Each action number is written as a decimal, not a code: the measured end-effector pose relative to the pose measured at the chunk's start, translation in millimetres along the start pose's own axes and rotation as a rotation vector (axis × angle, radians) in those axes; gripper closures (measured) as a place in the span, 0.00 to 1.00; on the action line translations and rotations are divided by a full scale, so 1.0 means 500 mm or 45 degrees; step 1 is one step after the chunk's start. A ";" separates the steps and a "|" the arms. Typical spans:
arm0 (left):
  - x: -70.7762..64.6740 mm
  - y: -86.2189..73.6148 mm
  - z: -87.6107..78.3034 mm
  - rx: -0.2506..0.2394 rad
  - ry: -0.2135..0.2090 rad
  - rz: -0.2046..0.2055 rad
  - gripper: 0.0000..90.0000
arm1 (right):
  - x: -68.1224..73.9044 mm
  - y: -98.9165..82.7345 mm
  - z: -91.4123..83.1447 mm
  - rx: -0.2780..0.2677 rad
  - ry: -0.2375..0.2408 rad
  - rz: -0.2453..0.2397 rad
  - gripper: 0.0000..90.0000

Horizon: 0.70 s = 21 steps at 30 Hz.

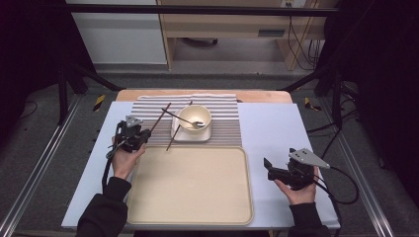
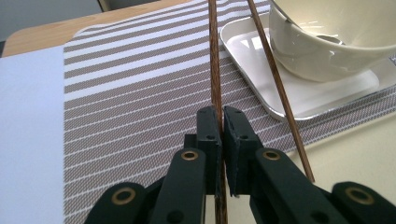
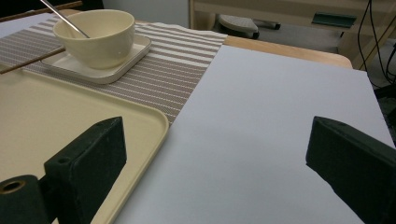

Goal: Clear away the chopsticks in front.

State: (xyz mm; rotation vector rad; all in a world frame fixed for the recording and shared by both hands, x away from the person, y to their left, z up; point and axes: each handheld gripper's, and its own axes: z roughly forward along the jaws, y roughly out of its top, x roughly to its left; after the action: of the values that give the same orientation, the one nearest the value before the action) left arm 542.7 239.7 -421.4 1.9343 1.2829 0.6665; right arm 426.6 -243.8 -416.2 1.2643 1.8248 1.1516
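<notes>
Chopstick (image 2: 214, 56) beside bowl (image 2: 336, 42) with spoon (image 1: 190, 122)

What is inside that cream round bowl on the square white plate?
A metal spoon lies in the cream round bowl, its thin handle leaning out over the rim. The bowl's wall hides its bottom in the gripper views; from above no food is evident. The square white plate sits beneath it.

Left gripper (image 1: 142, 134) pinches a chopstick (image 1: 160, 119) (bowl (image 1: 194, 118) beside it).
</notes>
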 end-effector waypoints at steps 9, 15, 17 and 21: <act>0.009 -0.028 -0.049 -0.020 0.006 -0.032 0.95 | 0.002 0.000 -0.003 -0.005 0.001 0.006 0.06; 0.013 -0.052 -0.086 -0.035 0.010 -0.057 0.95 | 0.003 -0.001 -0.006 -0.008 0.005 0.007 0.05; 0.013 -0.061 -0.098 -0.046 0.012 -0.063 0.95 | 0.003 -0.001 -0.007 -0.010 0.001 0.008 0.05; 0.011 -0.085 -0.120 -0.047 0.014 -0.089 0.95 | 0.002 -0.001 -0.010 -0.016 0.004 0.008 0.05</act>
State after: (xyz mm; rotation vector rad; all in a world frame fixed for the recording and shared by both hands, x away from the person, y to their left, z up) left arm 476.8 272.2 -417.7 1.8496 1.3297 0.6621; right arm 421.7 -244.3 -414.5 1.2629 1.8143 1.1669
